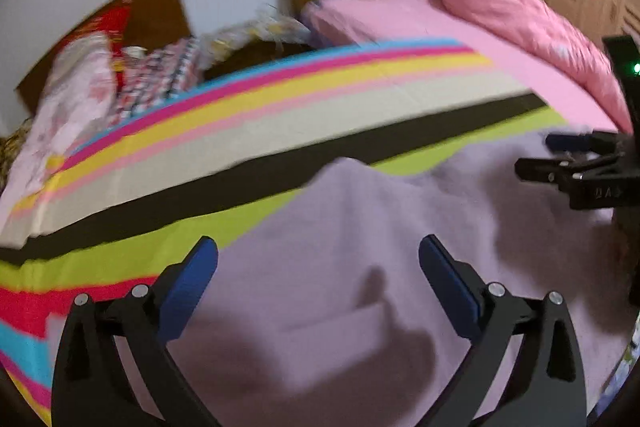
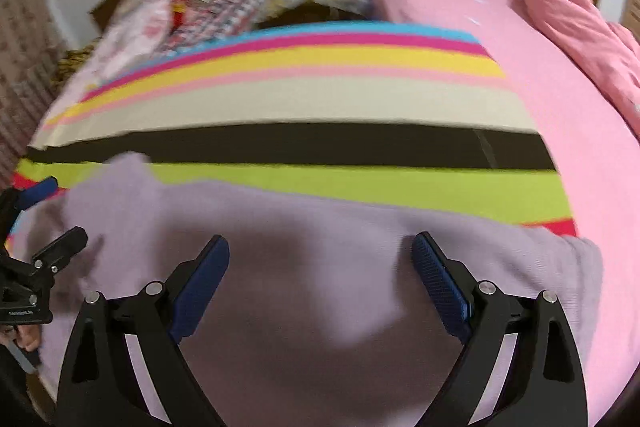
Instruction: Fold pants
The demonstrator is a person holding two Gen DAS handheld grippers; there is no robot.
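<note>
While pants (image 2: 300, 267) lay rumpled on striped blanket (image 2: 320, 99), left gripper (image 1: 318, 259) and right gripper (image 2: 320, 259) hovered above, jaws apart, empty. Best: pinch near edge, fold evenly.

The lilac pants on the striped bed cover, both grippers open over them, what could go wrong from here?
1. The lilac pants lie rumpled, with a peak of cloth sticking up at the far edge; either gripper may pinch one layer only, so the fold comes out crooked.
2. The left gripper and right gripper, jaws wide apart, could also catch the striped bed cover underneath.
3. Both views are blurred, so an edge may be misjudged.
</note>
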